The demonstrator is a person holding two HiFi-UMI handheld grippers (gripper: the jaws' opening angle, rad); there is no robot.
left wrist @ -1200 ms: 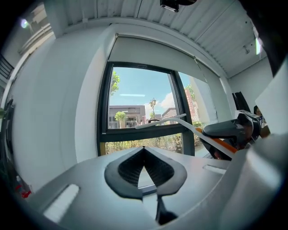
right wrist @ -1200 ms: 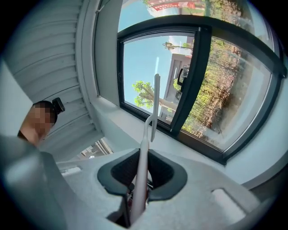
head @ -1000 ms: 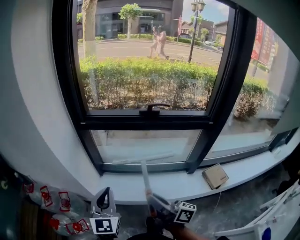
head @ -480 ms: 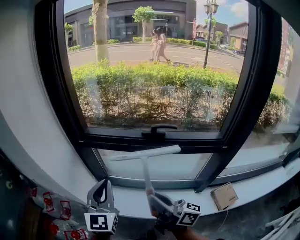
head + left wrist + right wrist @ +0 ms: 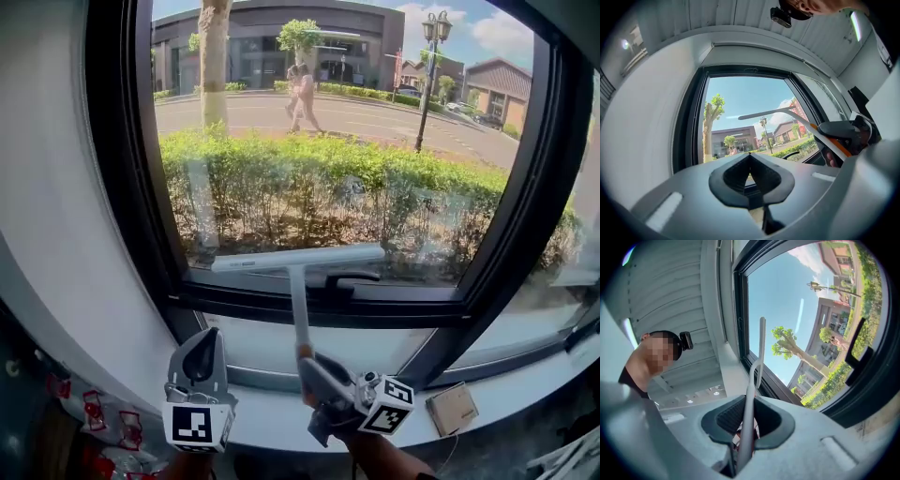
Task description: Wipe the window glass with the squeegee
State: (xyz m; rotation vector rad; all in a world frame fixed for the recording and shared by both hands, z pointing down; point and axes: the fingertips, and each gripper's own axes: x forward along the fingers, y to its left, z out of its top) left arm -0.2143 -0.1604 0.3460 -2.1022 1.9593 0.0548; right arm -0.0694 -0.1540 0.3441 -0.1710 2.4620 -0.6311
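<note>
Right now we've got the R gripper [image 5: 314, 370] clamped low on the squeegee [image 5: 298, 259] shaft, blade at the upper window glass [image 5: 375, 141] bottom edge, L gripper [image 5: 204, 361] closed on nothing; tool looks light, stiff, top-heavy, so hold it nr the handle end.

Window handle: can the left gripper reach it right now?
Probably, but awkwardly. The left gripper is empty and low on the left, while the squeegee held by the right gripper crosses just in front of the window handle.
</note>
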